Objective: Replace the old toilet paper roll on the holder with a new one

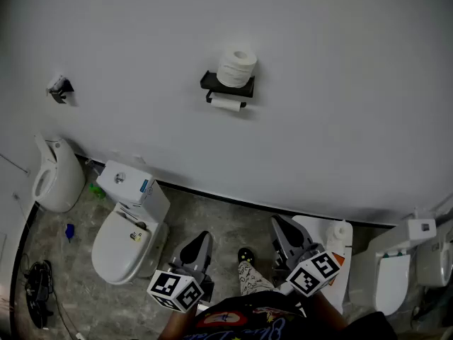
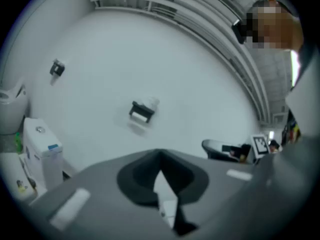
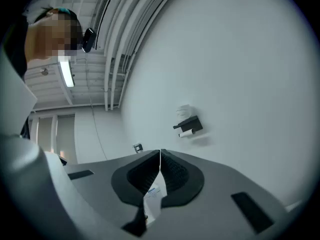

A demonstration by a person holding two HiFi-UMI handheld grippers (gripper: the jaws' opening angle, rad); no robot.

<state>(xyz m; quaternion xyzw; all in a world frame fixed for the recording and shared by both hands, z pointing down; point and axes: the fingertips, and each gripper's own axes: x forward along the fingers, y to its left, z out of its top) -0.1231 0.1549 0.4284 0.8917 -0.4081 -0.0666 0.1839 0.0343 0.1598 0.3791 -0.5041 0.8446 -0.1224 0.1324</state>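
Note:
A black holder (image 1: 226, 85) is fixed high on the white wall. A full white roll (image 1: 237, 66) rests on its top shelf, and a thin, nearly used-up roll (image 1: 227, 104) hangs on the bar below. The holder (image 2: 140, 112) (image 3: 189, 125) shows small and far off in both gripper views. My left gripper (image 1: 199, 243) and right gripper (image 1: 281, 227) are held low, close to the person's body and far from the wall. Both are shut, tips touching, with nothing between them.
On the floor at the left sits a white toilet (image 1: 129, 232) with its tank (image 1: 127, 183). A white urinal (image 1: 55, 178) stands further left, and a small black fitting (image 1: 60, 88) is on the wall. More white fixtures (image 1: 396, 268) stand at the right.

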